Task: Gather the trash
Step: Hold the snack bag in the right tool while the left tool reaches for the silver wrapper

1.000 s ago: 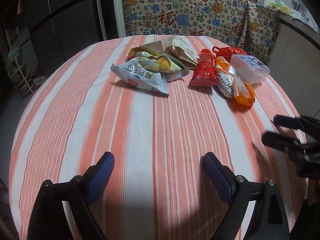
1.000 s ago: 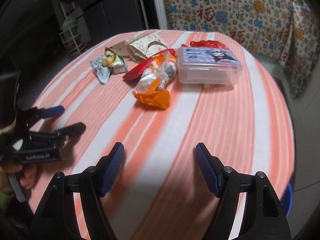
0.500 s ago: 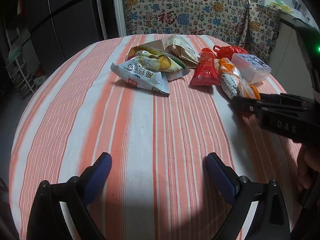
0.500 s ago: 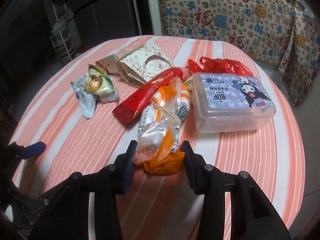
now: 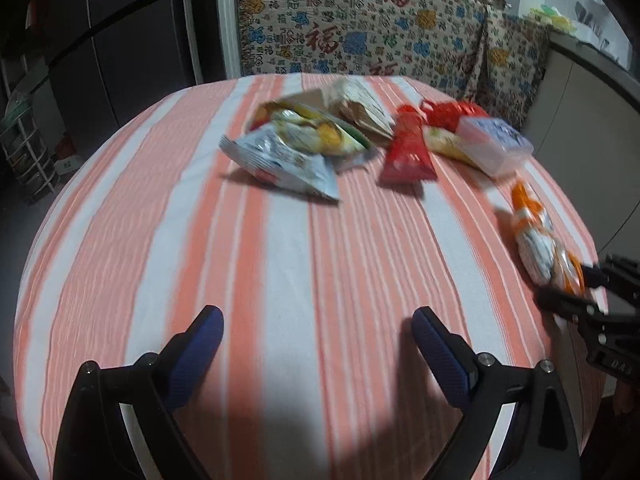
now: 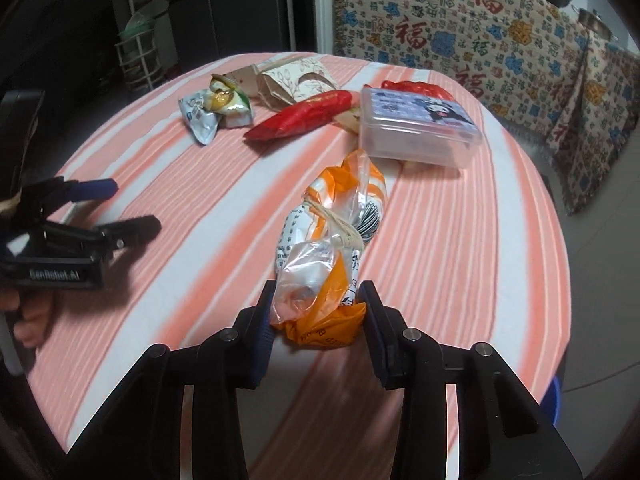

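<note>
My right gripper [image 6: 316, 312] is shut on the near end of an orange and clear plastic bag bundle [image 6: 332, 232], which lies stretched on the striped tablecloth [image 6: 440, 240]. The bundle also shows at the right of the left wrist view [image 5: 540, 240], with the right gripper [image 5: 576, 286] clamped on it. My left gripper [image 5: 316, 344] is open and empty above the near part of the table. Other trash lies farther back: a silver-blue snack bag [image 5: 284, 160], a yellow-green wrapper [image 5: 316, 132], a red packet [image 5: 408, 152] and a folded paper box [image 6: 292, 80].
A clear plastic box with a printed lid [image 6: 416, 128] stands behind the bundle, with a red plastic bag [image 6: 412, 88] behind it. A patterned cloth-covered piece [image 6: 460, 40] stands beyond the table. A dark fridge [image 5: 120, 48] and a wire rack [image 5: 24, 152] are at left.
My right gripper closed on the orange bag bundle and pulled it back toward the near right edge, away from the pile. My left gripper stayed open in about the same place.
</note>
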Motion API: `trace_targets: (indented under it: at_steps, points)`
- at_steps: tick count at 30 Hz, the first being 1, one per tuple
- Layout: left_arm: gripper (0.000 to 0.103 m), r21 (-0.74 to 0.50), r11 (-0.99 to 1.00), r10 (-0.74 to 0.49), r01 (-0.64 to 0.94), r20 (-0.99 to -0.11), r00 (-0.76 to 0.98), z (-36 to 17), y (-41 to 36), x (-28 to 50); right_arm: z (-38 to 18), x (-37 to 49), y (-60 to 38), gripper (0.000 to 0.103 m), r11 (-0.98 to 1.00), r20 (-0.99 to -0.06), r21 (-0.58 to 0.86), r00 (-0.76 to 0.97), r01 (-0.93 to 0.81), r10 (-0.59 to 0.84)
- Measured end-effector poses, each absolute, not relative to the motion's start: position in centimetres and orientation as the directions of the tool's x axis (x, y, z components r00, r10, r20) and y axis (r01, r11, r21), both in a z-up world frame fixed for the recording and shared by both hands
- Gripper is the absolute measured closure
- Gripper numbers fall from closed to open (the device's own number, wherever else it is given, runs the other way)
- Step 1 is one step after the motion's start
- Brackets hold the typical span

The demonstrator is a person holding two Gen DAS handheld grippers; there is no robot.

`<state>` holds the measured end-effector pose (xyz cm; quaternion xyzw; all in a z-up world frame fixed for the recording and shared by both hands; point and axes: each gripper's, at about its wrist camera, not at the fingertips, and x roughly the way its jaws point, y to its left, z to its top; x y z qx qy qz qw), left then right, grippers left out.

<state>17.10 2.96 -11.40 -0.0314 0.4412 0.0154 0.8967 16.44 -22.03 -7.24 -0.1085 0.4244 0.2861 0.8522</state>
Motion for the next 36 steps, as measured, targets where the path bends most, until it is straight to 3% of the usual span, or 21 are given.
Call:
trace_targets:
  at_steps: [7,13,18,19,20,21,22,23,26,33,34,36]
  points:
    - [0.006,-0.096,0.995,-0.061,-0.011,-0.713,0.698,-7.2,7.9,22.5,-7.2,16.8,-22.3,0.062,0.813,-0.787,0.065,0.472,-0.578,0.398]
    - [0.006,0.005,0.988,-0.091,0.152,-0.782,0.616,-8.8,7.4,28.4,-7.3,16.9,-21.7,0.062,0.811,-0.785,0.063,0.473,-0.581,0.400]
    - [0.008,-0.025,0.971,-0.164,0.239,-0.795,0.583,-9.9,6.8,28.5,-7.3,17.1,-22.0,0.062,0.809,-0.783,0.072,0.469,-0.584,0.409]
    - [0.022,-0.025,0.968,-0.171,0.248,-0.792,0.586,-9.9,6.6,28.1,-7.3,17.2,-22.0,0.062,0.808,-0.783,0.074,0.467,-0.584,0.410]
    - [0.050,-0.030,0.967,-0.177,0.255,-0.797,0.577,-10.0,6.4,27.8,-7.3,17.2,-22.1,0.062,0.807,-0.783,0.077,0.466,-0.585,0.412]
    - [0.062,-0.043,0.965,-0.185,0.257,-0.807,0.561,-10.2,6.3,27.7,-7.3,17.2,-22.1,0.062,0.807,-0.783,0.079,0.464,-0.586,0.414]
    - [0.065,-0.056,0.966,-0.191,0.253,-0.812,0.551,-10.3,6.3,27.1,-7.2,17.3,-22.1,0.062,0.806,-0.784,0.081,0.462,-0.587,0.415]
    - [0.074,-0.044,0.968,-0.180,0.247,-0.809,0.560,-10.3,6.1,26.5,-7.2,17.3,-22.1,0.062,0.805,-0.784,0.083,0.460,-0.587,0.416]
    - [0.085,-0.079,0.966,-0.208,0.247,-0.808,0.552,-9.9,5.9,24.4,-7.1,17.3,-22.3,0.062,0.805,-0.785,0.092,0.455,-0.586,0.421]
    - [0.084,-0.094,0.959,-0.223,0.268,-0.833,0.507,-9.8,3.6,16.5,-6.4,16.5,-23.4,0.062,0.794,-0.790,0.117,0.429,-0.596,0.439]
    - [0.077,-0.101,0.957,-0.231,0.273,-0.836,0.497,-9.8,3.2,15.9,-6.3,16.4,-23.4,0.062,0.794,-0.790,0.114,0.430,-0.597,0.437]
    - [0.050,-0.116,0.957,-0.240,0.266,-0.833,0.498,-9.8,2.8,15.0,-6.3,16.3,-23.6,0.059,0.793,-0.792,0.114,0.427,-0.599,0.436]
